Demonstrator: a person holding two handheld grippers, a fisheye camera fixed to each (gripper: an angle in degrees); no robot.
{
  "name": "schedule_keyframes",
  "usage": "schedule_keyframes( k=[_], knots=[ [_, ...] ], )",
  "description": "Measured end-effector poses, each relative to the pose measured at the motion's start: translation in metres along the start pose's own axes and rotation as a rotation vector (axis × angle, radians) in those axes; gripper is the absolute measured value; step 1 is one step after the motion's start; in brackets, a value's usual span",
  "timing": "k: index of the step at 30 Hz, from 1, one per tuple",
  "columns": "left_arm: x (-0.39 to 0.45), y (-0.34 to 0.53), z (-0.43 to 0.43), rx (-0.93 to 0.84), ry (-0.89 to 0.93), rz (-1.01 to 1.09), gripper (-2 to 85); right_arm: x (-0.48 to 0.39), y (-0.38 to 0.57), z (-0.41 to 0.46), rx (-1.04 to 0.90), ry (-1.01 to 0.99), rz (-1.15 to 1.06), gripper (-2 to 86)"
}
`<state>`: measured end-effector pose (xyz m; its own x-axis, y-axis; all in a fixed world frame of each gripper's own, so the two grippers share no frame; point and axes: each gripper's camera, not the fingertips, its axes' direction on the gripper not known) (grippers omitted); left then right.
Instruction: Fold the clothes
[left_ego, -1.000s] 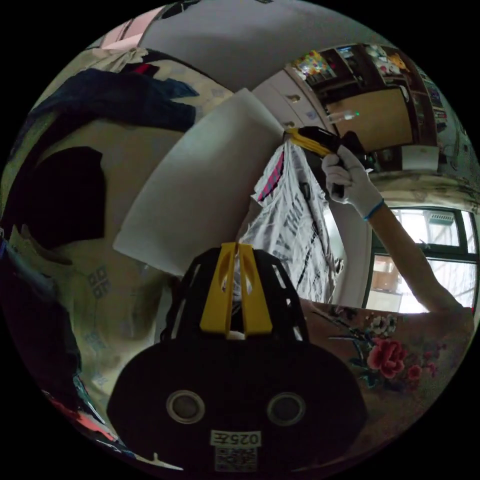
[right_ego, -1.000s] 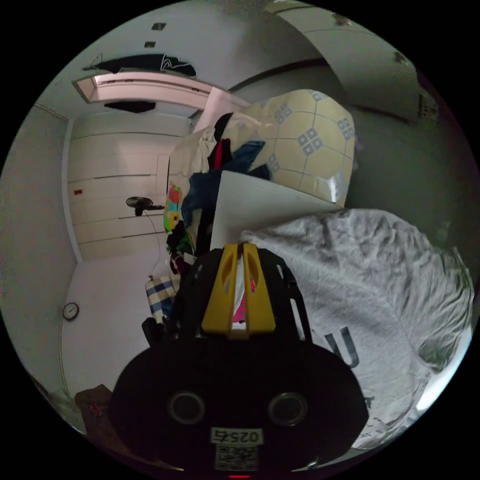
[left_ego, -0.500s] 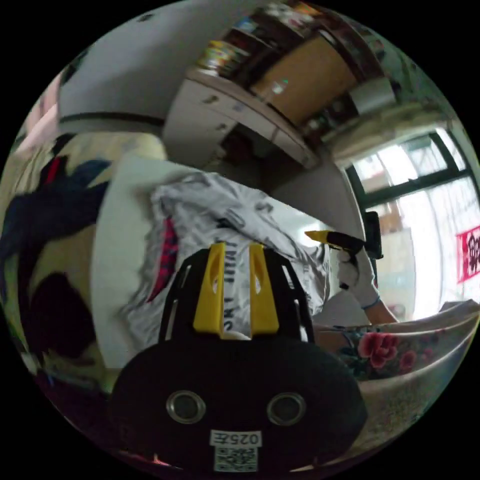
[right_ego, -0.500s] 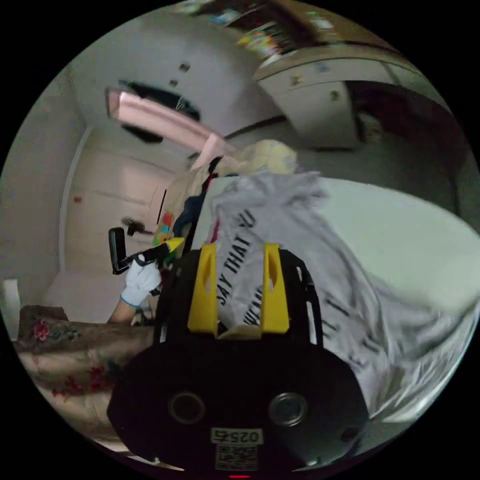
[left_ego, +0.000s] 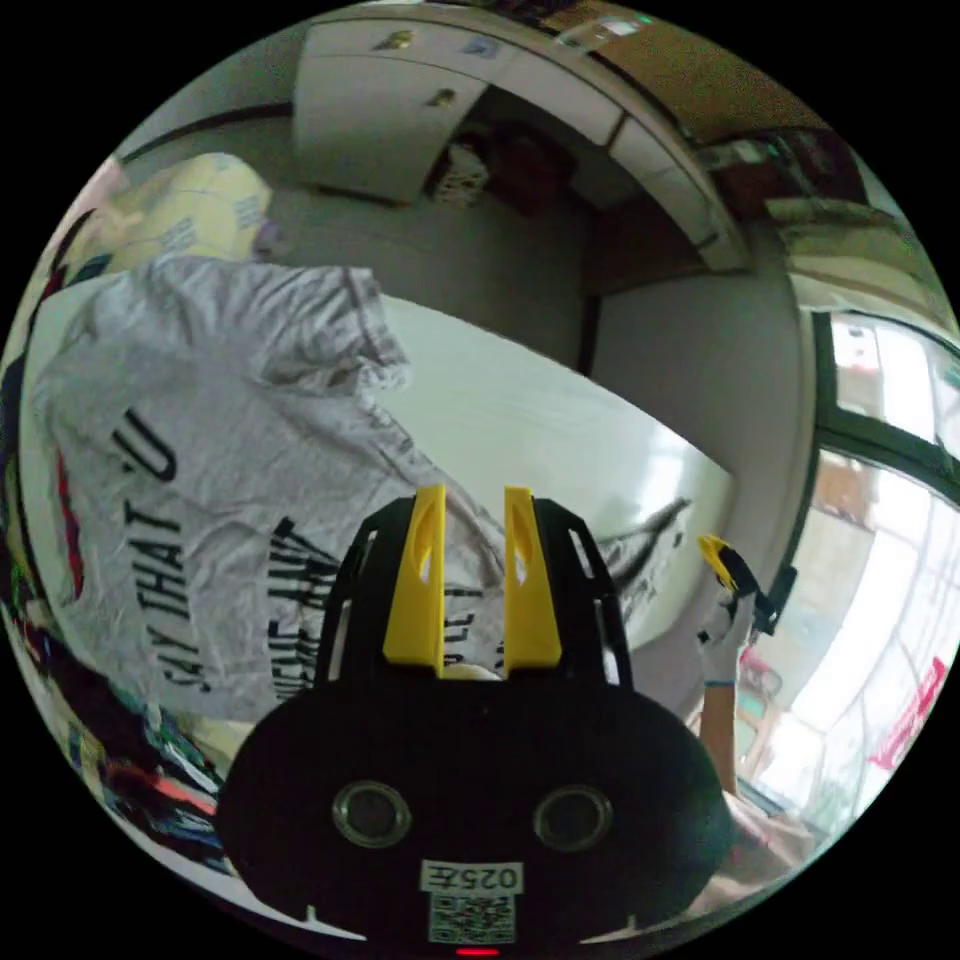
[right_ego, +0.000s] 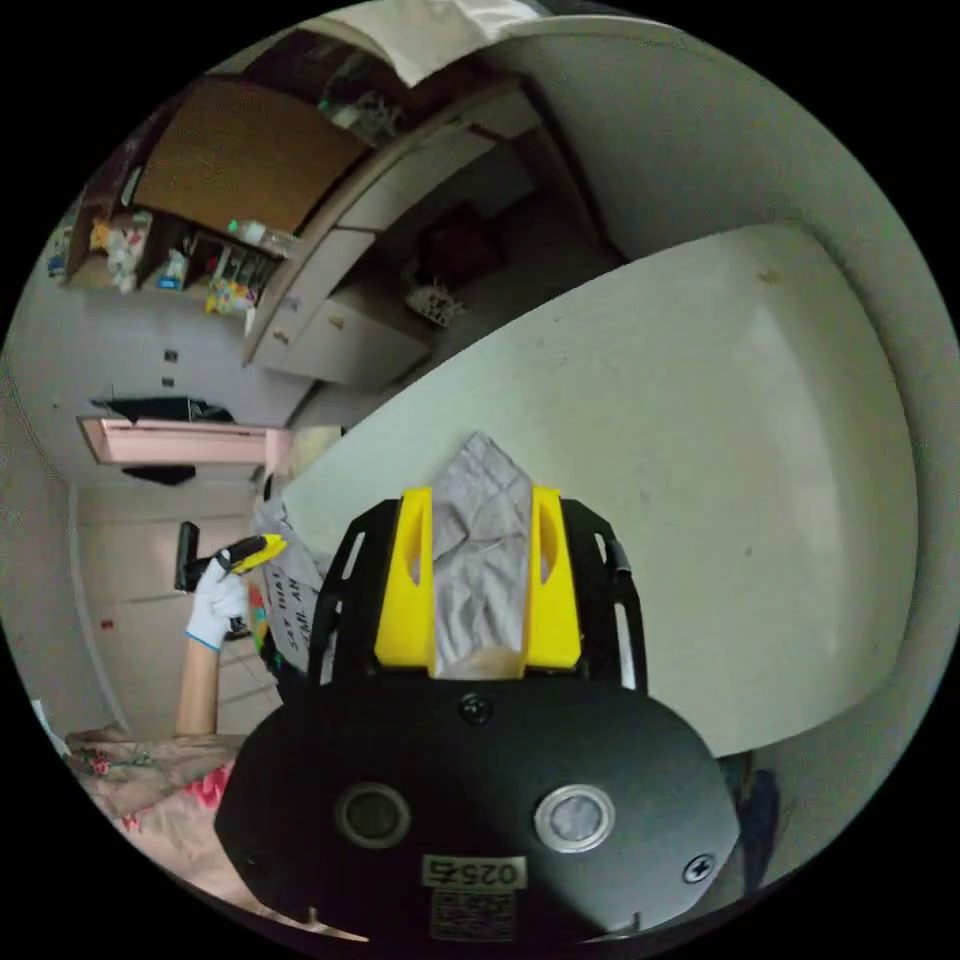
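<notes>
- Left gripper view: rides its hand-held gripper (left_ego: 472, 500), looking close over the grey T-shirt (left_ego: 200, 480) on the white bench (left_ego: 540, 420), toward cupboards and a window.
- Right gripper view: rides its hand-held gripper (right_ego: 482, 500), close above the same bench (right_ego: 700, 450).
- Shared: bench, shirt, cupboards.

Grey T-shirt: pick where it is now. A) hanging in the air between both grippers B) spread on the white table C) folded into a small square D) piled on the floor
B: the grey T-shirt lies spread on the white table, both grippers open.
</notes>
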<state>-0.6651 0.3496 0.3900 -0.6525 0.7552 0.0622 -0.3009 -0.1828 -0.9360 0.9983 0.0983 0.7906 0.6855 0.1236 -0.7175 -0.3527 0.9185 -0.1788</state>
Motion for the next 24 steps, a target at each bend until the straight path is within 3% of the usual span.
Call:
schedule_keyframes(
  k=[4, 9, 14, 19, 24],
  knots=[
    [0.011, 0.003, 0.011, 0.014, 0.020, -0.095, 4.5, -0.016, -0.031, 0.039, -0.136, 0.069, -0.132, 11.8],
    [0.031, -0.009, 0.059, -0.077, -0.237, -0.171, 3.1, -0.063, -0.016, 0.054, -0.070, 0.404, -0.288, 4.8],
    [0.032, -0.004, 0.075, -0.043, -0.267, -0.197, -0.6, -0.109, 0.010, 0.066, -0.065, 0.602, -0.541, 0.1],
    [0.007, 0.018, 0.065, 0.104, -0.058, -0.245, -0.9, -0.105, 0.011, 0.044, -0.080, 0.623, -0.518, -0.9],
    [-0.028, 0.024, 0.045, 0.313, 0.306, -0.267, -0.9, -0.066, 0.002, -0.058, 0.039, 0.455, -0.411, -1.0]
  ],
)
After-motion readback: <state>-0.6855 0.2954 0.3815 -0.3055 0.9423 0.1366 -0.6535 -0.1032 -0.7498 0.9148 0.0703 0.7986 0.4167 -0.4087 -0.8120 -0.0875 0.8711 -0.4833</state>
